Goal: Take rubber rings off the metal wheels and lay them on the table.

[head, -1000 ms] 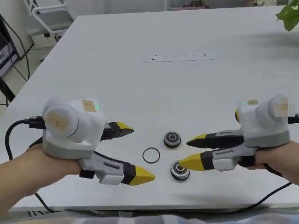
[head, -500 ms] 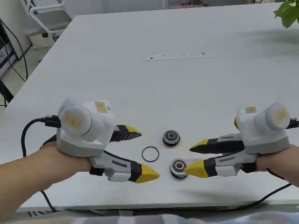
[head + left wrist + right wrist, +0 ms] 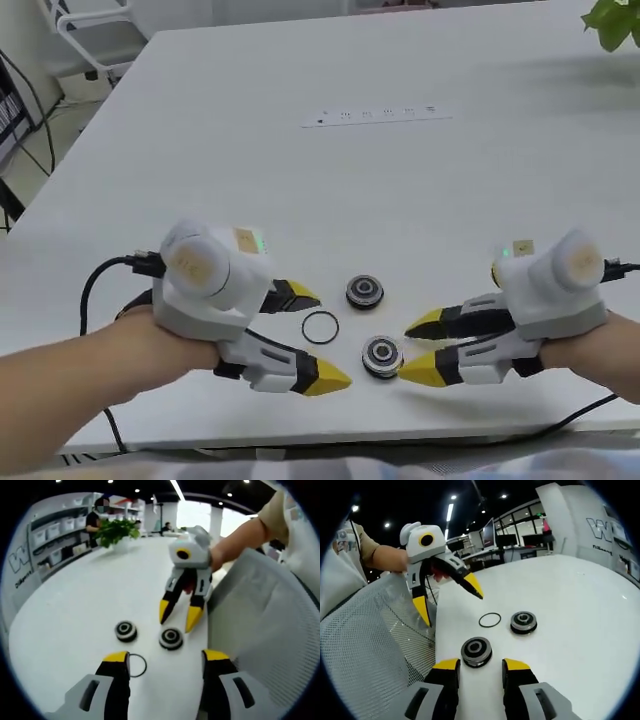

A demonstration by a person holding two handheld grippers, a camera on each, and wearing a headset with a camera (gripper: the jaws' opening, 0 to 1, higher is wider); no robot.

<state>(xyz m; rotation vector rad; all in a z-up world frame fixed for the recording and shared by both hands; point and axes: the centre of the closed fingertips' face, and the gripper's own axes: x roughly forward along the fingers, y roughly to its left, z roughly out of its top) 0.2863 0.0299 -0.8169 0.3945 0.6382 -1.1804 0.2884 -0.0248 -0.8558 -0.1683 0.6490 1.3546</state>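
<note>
Status, left to right. First the left claw (image 3: 322,338): jaws spread wide, empty, tips pointing right at the parts. A thin black rubber ring (image 3: 320,327) lies flat and loose on the white tabletop (image 3: 300,180), just off those tips. In the left gripper view it sits by one jaw tip, not centred between the two. Reads as one ring done.

Next the far round metal wheel (image 3: 365,291): flat, axle up, just beyond and right of the ring, apart from it. Then the near round metal wheel (image 3: 382,355): also flat, axle up, by the tabletop's front edge, slightly right of the far one, not touching it. Both show a dark band round the rim; can't tell which of them carries rubber.

Last the right claw (image 3: 412,350): jaws parted, empty, tips pointing left, just beside the near wheel. Right gripper view settles it: that wheel sits dead ahead, centred on the gap between the two jaws, just past the tips.

My read: near wheel is next and the right claw is the nearer one, straight approach, no re-aim. Wheel is round and lying flat, so no long axis to line up; what matters is getting a tip under the band at the rim. The left claw is close enough on the opposite side to pin the wheel. Risk: wheel skates on the smooth top if pushed from one side only.
</note>
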